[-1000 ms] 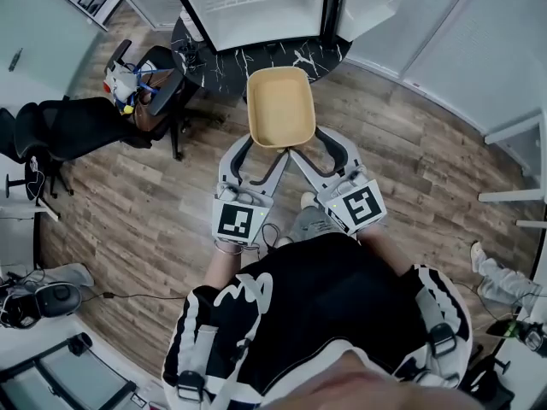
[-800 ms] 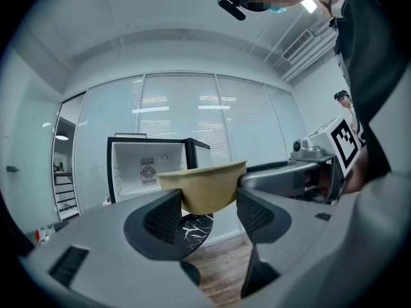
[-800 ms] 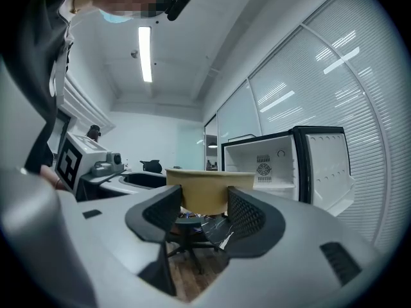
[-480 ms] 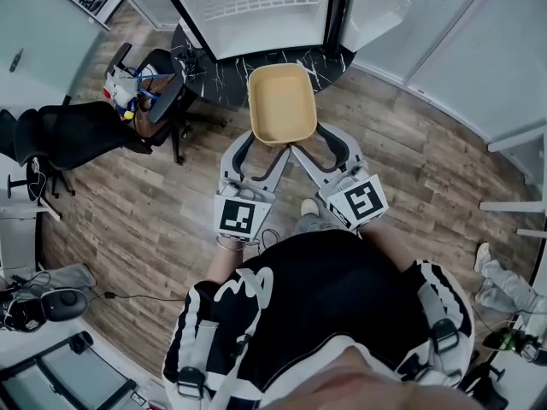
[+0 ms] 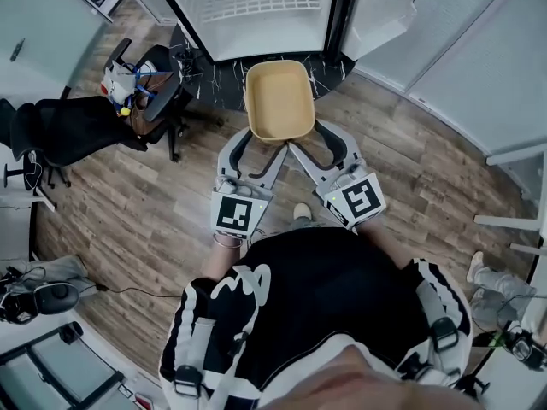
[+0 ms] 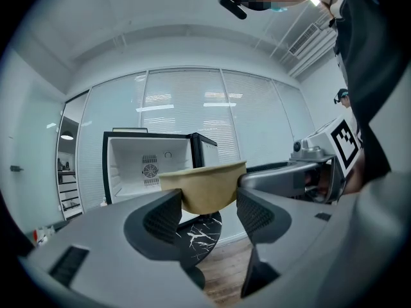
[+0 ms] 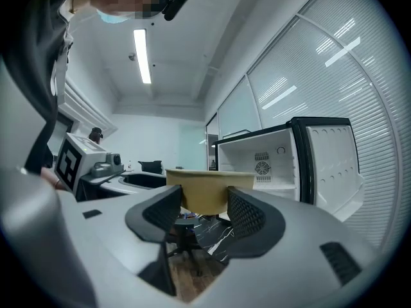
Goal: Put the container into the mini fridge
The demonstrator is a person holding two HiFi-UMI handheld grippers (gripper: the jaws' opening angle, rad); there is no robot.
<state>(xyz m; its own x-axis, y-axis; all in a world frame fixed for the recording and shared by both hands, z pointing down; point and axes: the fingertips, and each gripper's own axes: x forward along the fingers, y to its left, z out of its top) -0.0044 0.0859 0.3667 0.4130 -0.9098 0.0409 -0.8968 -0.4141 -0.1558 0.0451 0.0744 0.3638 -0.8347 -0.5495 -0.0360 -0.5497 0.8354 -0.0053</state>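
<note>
head view, looking steeply down, l to r. my left gripper (image 5: 263, 143) has its two ribbed pads pressed onto the near end of the container (image 5: 279, 99), toward its left corner. my right gripper (image 5: 309, 141) pinches the same near end toward the right corner. neither is spread free. each gripper view shows the tan wall wedged between that gripper's pads. the container hangs in the air over the floor, tilted a little away from me, just short of the open mini fridge (image 5: 248, 7) and not yet inside.

handling, my guess: it looks empty and thin-walled, so prob light and a bit flexible. it may be moulded fibre or matte plastic, can't tell which. the walls flare outward to a rolled rim, so a pinch could slide up the slope if i squeeze too softly, or buckle the wall if too hard. gripping low on the wall at both corners seems the steadiest hold, w/ both sides moving together so it doesn't twist.

materials, l to r: a black mesh office chair (image 5: 77, 131) w/ clutter on a second seat beside it. grey-brown wood plank floor (image 5: 145, 212). a black stand w/ white marble veining (image 5: 218, 68) under the fridge. the fridge is black outside, smooth white inside, w/ a white wire shelf. the container is a rounded-corner rectangle, dull tan. frosted glass partition (image 5: 461, 49) at right.
</note>
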